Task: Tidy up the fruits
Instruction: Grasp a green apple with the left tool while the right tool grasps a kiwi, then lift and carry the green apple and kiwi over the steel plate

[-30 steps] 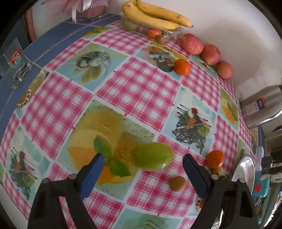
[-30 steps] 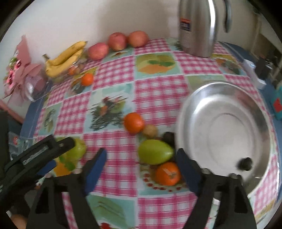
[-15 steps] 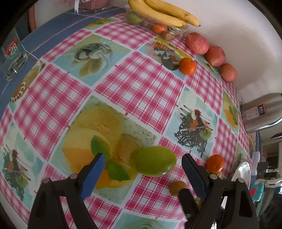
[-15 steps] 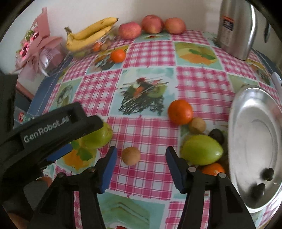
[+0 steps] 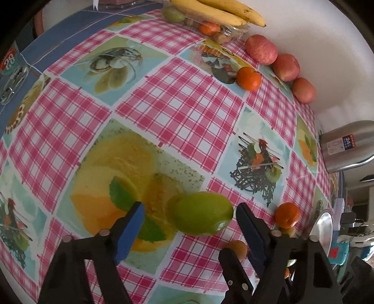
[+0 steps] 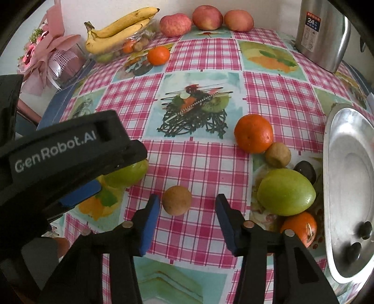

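We hold the left gripper (image 5: 188, 216) pointed steeply down over the checked tablecloth (image 5: 177, 98), and its jaws, which have just been closing, stand apart with a green mango (image 5: 203, 213) between them: the fruit lies close to the right-hand jaw, almost touching it, with a clear gap to the left-hand blue pad (image 5: 131, 230), so nothing is clamped. Beyond the right-hand jaw of that gripper we see an orange (image 5: 287, 215), and far ahead of the jaws a second orange (image 5: 249, 78), three red apples (image 5: 261, 52) along the wall and a bunch of bananas (image 5: 217, 11) on a clear tray. Our right gripper (image 6: 187, 207) also points down; its jaws have just been closing too, and a small round brown fruit (image 6: 177, 200) sits between them, nearer the left-hand pad, with open tablecloth showing between it and the right-hand one; whether the left pad touches it we cannot tell. Out past the right-hand jaw lies another green mango (image 6: 286, 191), an orange half tucked beneath it, and ahead of these a large orange (image 6: 253, 133) touching a second small brown fruit (image 6: 277, 154). Further right stands the steel plate (image 6: 350, 187) with two dark small fruits in it. The left gripper's black body crosses the left side of this view.
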A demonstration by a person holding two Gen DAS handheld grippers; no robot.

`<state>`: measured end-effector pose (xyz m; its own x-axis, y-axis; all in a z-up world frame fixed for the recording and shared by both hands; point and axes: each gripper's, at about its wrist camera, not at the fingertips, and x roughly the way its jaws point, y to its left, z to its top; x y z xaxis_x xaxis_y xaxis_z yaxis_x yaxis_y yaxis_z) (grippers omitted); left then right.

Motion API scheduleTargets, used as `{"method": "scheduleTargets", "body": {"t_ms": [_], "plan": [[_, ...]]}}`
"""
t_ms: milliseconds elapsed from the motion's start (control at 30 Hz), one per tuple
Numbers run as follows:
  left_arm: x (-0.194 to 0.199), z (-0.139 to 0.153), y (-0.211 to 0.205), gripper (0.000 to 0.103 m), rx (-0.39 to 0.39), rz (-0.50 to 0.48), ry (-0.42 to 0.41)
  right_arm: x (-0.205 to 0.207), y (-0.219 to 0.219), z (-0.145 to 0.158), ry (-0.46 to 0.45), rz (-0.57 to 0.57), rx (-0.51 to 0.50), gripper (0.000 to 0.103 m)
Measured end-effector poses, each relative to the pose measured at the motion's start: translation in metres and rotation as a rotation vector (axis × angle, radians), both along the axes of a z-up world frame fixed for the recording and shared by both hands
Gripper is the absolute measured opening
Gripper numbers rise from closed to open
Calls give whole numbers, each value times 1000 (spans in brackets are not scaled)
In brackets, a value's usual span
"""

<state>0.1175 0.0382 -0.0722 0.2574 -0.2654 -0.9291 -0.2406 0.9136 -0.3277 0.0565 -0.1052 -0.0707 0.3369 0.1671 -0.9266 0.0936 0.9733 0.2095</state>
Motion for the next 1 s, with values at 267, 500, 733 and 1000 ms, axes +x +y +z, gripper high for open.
{"method": "scheduleTargets", "body": {"t_ms": [267, 500, 733, 1000], "plan": [[-1, 0, -3, 55, -53, -9, 5, -1, 0, 0, 2, 7, 20, 27], [-1, -1, -1, 55, -70, 1, 10, 1, 3, 1, 1, 14, 28, 27], [-3, 0, 4, 55, -84, 18, 12, -2, -3, 9, -16, -2, 37, 27], [-6, 21, 9, 55, -109, 26, -45, -4, -15, 22, -47, -43, 26, 27]]}}
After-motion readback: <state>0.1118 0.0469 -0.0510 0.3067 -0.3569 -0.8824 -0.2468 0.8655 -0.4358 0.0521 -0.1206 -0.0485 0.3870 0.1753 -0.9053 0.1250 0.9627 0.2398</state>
